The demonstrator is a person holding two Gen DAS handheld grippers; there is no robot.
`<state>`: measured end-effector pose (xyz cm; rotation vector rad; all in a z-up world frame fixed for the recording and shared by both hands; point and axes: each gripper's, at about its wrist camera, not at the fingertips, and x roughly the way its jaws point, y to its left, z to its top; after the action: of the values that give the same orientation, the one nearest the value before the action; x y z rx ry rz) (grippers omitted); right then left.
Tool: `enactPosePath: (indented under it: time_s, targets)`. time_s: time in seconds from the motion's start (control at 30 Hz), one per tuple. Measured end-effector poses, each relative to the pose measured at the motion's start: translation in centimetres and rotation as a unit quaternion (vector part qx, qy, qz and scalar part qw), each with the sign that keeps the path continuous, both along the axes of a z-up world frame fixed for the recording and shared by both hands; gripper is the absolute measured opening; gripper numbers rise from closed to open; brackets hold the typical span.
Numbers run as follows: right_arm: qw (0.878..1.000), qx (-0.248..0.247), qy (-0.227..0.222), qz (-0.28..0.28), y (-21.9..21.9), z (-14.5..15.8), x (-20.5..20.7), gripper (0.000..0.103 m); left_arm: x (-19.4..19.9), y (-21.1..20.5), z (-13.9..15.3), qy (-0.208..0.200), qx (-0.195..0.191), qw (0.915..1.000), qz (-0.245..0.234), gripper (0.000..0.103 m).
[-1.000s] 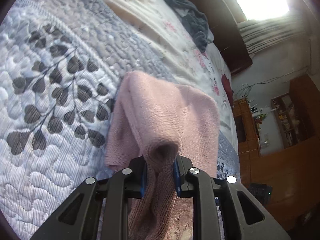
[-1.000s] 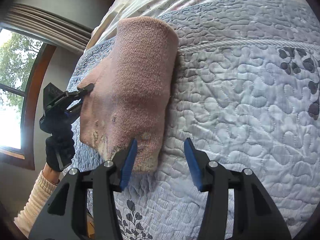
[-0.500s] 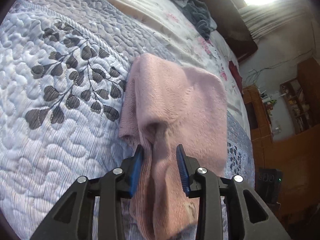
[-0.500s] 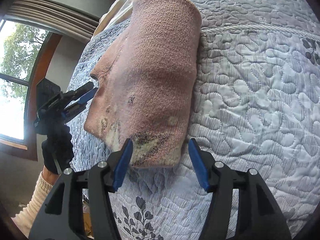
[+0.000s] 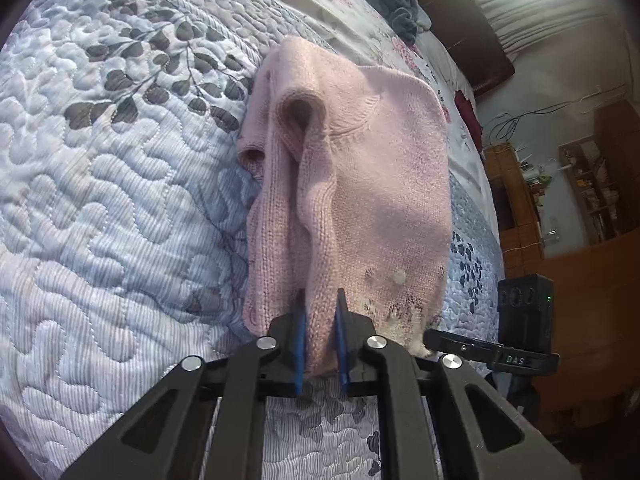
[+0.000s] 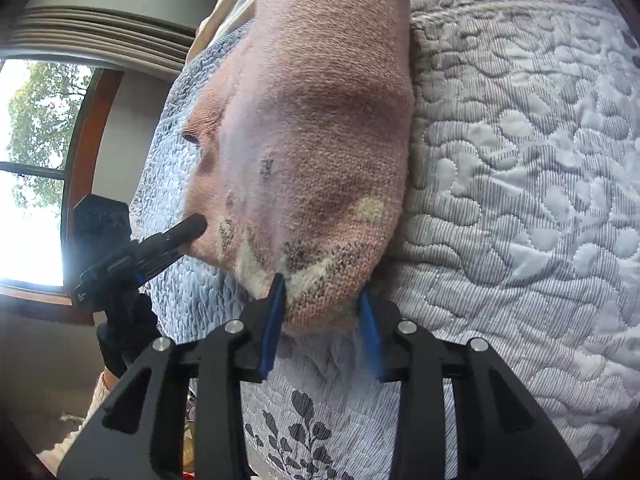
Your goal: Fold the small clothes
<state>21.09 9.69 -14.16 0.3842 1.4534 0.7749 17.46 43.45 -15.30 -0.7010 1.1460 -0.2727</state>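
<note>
Left claw [image 5: 319, 300] pinches a ribbed fold of the pink knit sweater [image 5: 372, 168], folded soft and lumpy on the bed's quilted, leaf-stitched blue bedspread [image 5: 100, 208]. Right claw [image 6: 323, 294] stands parted, its blue pads straddling the sweater's near hem.

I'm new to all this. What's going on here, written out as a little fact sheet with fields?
Setting: a bed under a blue-grey quilt with a leaf pattern
Garment: a pink knitted sweater, partly folded, lying on the quilt
Left tool: blue pads pinching a ridge of the sweater's near edge
Right tool: pads either side of the sweater's patterned corner, grip uncertain
Background: dark clothing further up the bed
</note>
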Motion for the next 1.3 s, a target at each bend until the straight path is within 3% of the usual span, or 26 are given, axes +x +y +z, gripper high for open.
enactPosePath:
  time_s: [0.1,0.2,0.3,0.4,0.47,0.5,0.57,0.6,0.67,0.83,0.93,1.0,1.13,1.3]
  targets:
    - [1.0,-0.012,-0.02,0.007,0.0,1.2,-0.3,0.028,-0.1,0.2,0.0,-0.003,0.031,0.9995,-0.011,0.01]
    - [0.999,-0.035,-0.012,0.013,0.3,-0.2,-0.5,0.023,-0.1,-0.1,-0.6,0.0,0.06,0.998,-0.017,0.01]
    - [0.999,-0.046,0.0,0.013,0.4,-2.3,-0.9,0.023,0.2,0.0,-1.4,0.006,0.058,0.9982,-0.016,0.01]
    - [0.999,-0.049,-0.005,0.016,0.6,-2.1,-0.7,0.023,0.3,0.1,-1.3,0.011,0.046,0.9989,-0.007,0.012]
    - [0.998,-0.052,-0.015,0.023,0.5,-1.5,-0.6,0.028,-0.1,0.1,-0.6,0.009,0.047,0.9988,-0.014,0.014]
    - [0.998,-0.051,-0.017,0.025,0.5,-1.2,-0.4,0.031,-0.1,0.0,0.0,0.009,0.055,0.9983,-0.017,0.018]
    - [0.998,-0.046,-0.03,0.023,0.1,-0.1,-0.2,0.038,0.2,0.2,1.5,0.003,0.073,0.9972,-0.016,0.056]
    - [0.998,-0.041,-0.036,0.021,-0.3,0.4,-0.1,0.042,0.3,0.3,2.2,-0.009,0.081,0.9966,-0.011,0.061]
    - [0.998,-0.028,-0.048,0.011,-0.6,1.2,0.3,0.059,1.1,0.5,3.0,-0.018,0.097,0.9951,-0.005,0.067]
    - [0.998,-0.021,-0.063,-0.003,-1.0,1.9,2.1,0.06,4.6,0.2,2.2,0.008,0.131,0.9913,-0.005,0.069]
    - [0.998,-0.02,-0.064,-0.003,-0.9,1.6,3.3,0.06,6.6,0.7,0.8,0.025,0.1,0.9947,0.002,0.069]
    - [0.998,-0.017,-0.062,-0.005,-1.0,1.4,4.2,0.062,7.9,1.0,-0.1,0.034,0.1,0.9944,0.013,0.069]
    - [0.998,-0.003,-0.053,-0.012,-0.3,0.5,5.8,0.069,9.8,1.8,-1.8,0.045,0.048,0.9978,0.007,0.072]
    - [0.999,0.03,-0.032,-0.029,-0.3,-0.9,7.6,0.075,11.5,1.8,-2.9,0.033,0.01,0.9994,-0.002,0.075]
